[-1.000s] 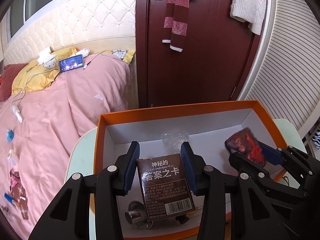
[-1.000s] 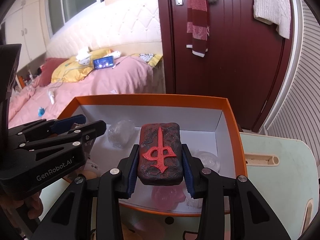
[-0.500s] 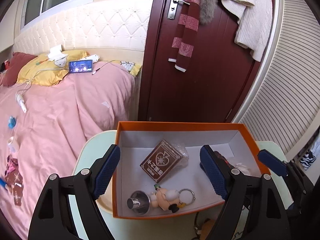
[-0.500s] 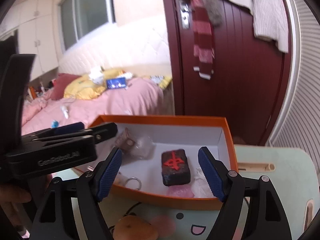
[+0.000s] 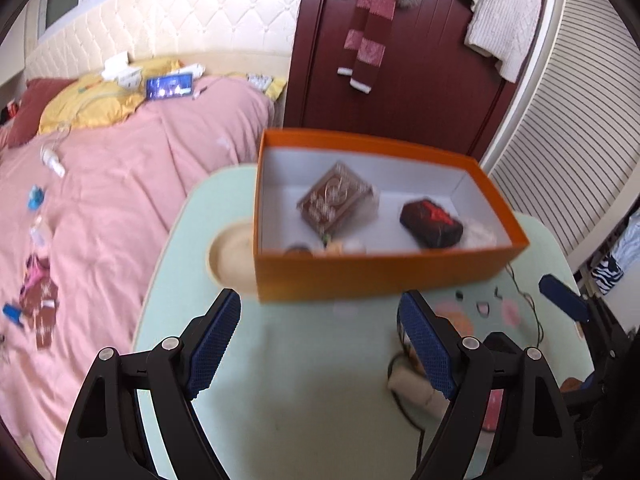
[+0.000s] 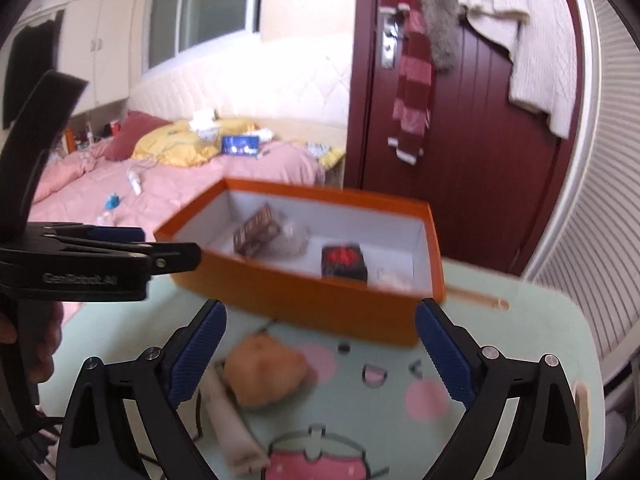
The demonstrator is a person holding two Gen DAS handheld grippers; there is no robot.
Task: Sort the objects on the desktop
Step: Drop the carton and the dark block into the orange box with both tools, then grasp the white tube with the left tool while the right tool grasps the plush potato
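An orange box (image 5: 372, 276) stands at the far side of the pale green table (image 5: 304, 380); it also shows in the right wrist view (image 6: 320, 300). Inside lie a brown card deck (image 5: 334, 202), also visible in the right wrist view (image 6: 256, 234), and a dark block with a red mark (image 5: 432, 222), also visible in the right wrist view (image 6: 344, 262). My left gripper (image 5: 320, 344) is open and empty, short of the box. My right gripper (image 6: 320, 350) is open and empty above an orange plush toy (image 6: 264, 372).
A cream cloth roll (image 6: 232, 420) and a thin black cable (image 5: 528, 320) lie on the table near the plush. A keychain figure (image 5: 336, 246) peeks over the box's front wall. A pink bed (image 5: 100, 208) is left, a dark red door (image 5: 408, 60) behind.
Both grippers let go of their objects, the card deck and the red-marked block, which now lie in the box. Both have opened wide and pulled back from the box.
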